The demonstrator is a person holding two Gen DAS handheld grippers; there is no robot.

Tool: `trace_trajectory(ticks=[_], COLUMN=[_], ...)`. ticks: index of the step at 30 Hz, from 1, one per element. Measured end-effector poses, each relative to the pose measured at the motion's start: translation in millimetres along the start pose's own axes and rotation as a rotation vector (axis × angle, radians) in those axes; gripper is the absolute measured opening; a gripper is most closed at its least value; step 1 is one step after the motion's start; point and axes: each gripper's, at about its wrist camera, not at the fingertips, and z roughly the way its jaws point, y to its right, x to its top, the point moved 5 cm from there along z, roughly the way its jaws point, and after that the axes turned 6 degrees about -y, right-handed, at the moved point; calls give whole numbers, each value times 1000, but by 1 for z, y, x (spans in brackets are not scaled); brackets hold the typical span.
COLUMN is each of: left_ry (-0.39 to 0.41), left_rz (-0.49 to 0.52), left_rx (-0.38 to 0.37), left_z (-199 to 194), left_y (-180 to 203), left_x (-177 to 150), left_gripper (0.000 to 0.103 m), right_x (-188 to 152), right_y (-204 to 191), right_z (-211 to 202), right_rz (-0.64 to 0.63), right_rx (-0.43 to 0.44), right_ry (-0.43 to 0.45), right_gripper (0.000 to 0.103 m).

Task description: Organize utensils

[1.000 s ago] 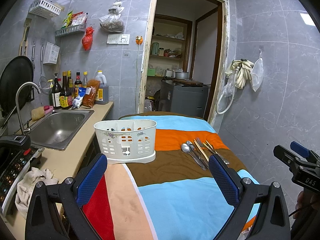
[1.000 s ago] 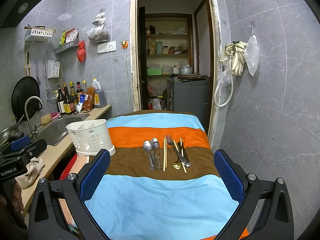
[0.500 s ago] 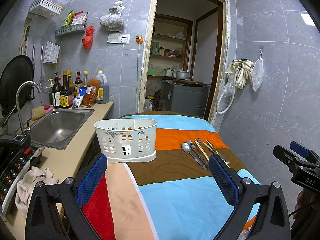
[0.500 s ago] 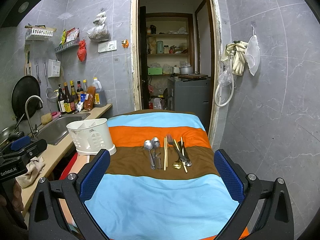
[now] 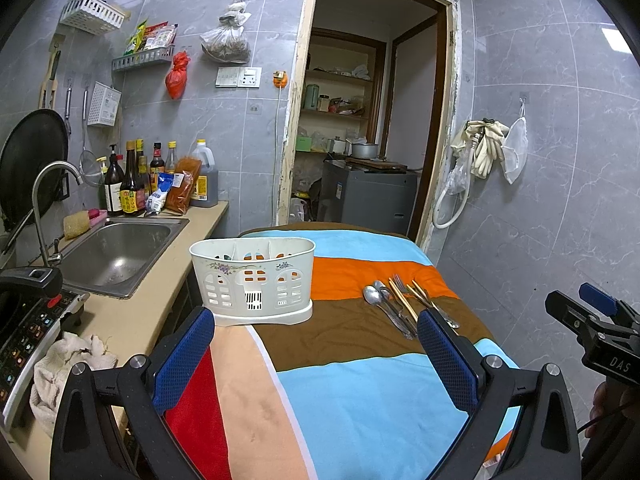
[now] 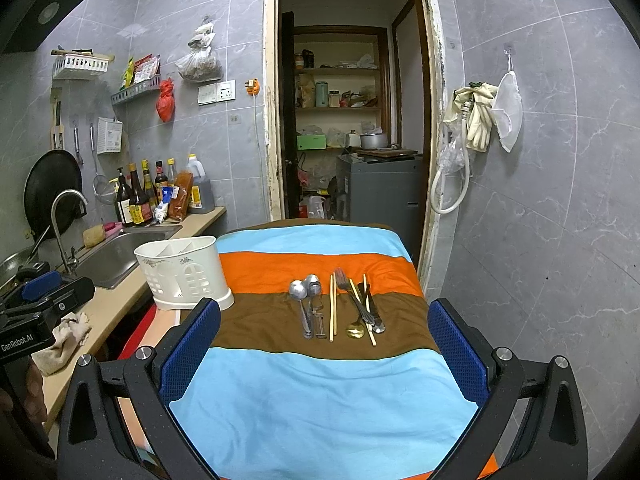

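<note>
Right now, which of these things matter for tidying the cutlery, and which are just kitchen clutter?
For the job:
- spoons
- chopsticks
- fork
- white caddy
- left gripper, open
- right gripper, open

Just lying about:
- sauce bottles
- sink
- rag
- gloves

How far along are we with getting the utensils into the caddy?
Nothing looks done: the white caddy shows no utensils inside. Nothing is in hand; the left gripper and right gripper are open and empty. All remains: spoons, chopsticks and fork lie on the striped cloth.
</note>
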Motion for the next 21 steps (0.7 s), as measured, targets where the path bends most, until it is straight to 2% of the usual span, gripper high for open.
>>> trace_trajectory(ticks=[21], left_ry=[-7], left_rz=[2], left_rx=[3], left_z=[1], left_y=[-2], left_x=[-4], left_gripper=[102], right_x=[-2], right_y=[-4], right_z=[1], right_rz=[-1], right_rx=[0], right_ry=[-6], right_gripper=[102])
